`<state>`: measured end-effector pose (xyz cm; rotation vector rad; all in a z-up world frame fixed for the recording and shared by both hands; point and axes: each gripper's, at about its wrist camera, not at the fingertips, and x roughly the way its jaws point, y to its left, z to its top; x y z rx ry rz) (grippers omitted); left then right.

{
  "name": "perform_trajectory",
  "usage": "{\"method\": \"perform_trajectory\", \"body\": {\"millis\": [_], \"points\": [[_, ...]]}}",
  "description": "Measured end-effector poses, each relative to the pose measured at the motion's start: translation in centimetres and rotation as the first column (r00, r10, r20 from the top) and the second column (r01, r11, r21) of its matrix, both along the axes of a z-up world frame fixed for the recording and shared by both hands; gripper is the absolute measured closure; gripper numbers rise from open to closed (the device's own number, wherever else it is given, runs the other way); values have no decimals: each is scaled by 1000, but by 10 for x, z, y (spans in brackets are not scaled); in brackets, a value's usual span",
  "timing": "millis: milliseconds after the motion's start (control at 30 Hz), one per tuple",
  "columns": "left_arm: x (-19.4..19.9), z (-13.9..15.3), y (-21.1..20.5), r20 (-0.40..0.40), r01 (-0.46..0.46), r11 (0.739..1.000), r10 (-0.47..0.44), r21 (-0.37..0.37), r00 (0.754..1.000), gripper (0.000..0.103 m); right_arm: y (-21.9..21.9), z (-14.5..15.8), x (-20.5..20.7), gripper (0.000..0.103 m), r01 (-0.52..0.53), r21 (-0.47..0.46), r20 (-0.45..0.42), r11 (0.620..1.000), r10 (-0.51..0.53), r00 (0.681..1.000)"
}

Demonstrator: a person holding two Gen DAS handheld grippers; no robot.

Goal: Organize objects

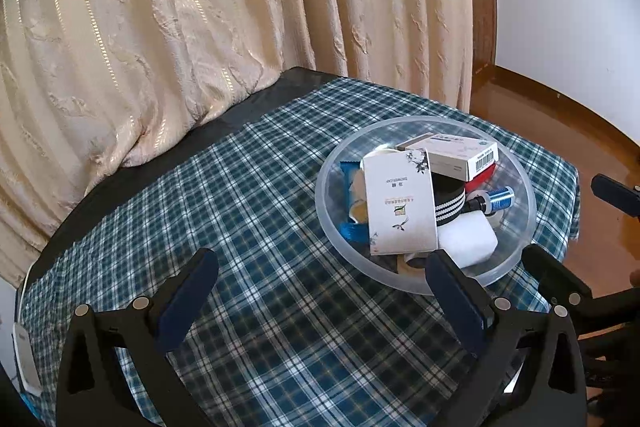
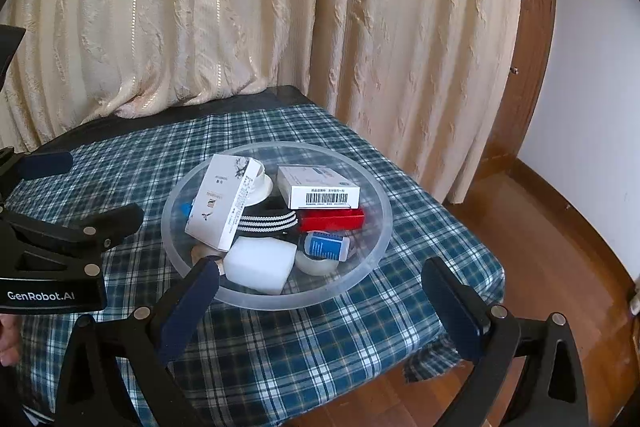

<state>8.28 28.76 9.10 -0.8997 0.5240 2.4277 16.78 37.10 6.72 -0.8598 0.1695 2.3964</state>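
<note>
A clear plastic bowl [image 1: 520,255] [image 2: 376,247] sits on the checked tablecloth and holds several items. Among them are a tall white box with bird print [image 1: 400,203] [image 2: 222,201], a white box with a barcode [image 1: 460,153] [image 2: 320,187], a red box [image 2: 332,219], a black-and-white striped band [image 1: 450,205] [image 2: 266,221], a white block [image 1: 468,241] [image 2: 260,265], a tape roll [image 2: 316,265] and a blue-labelled white box [image 2: 326,245]. My left gripper [image 1: 322,269] is open and empty, just left of the bowl's near rim. My right gripper [image 2: 320,281] is open and empty, at the bowl's near rim.
The blue checked tablecloth [image 1: 248,211] [image 2: 320,339] covers a small table against a cream curtain [image 1: 200,7]. Wooden floor [image 1: 568,131] [image 2: 552,267] lies to the right. The left gripper's body [image 2: 52,239] shows at the left of the right wrist view.
</note>
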Motion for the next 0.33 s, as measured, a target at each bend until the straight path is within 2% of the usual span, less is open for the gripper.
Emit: {"method": "perform_trajectory", "body": {"millis": [333], "points": [[-3,-5,10,8,14,1000,-14,-17,1000,0,11,-6,0,0,15,-38,-3,999,-15,1000]]}}
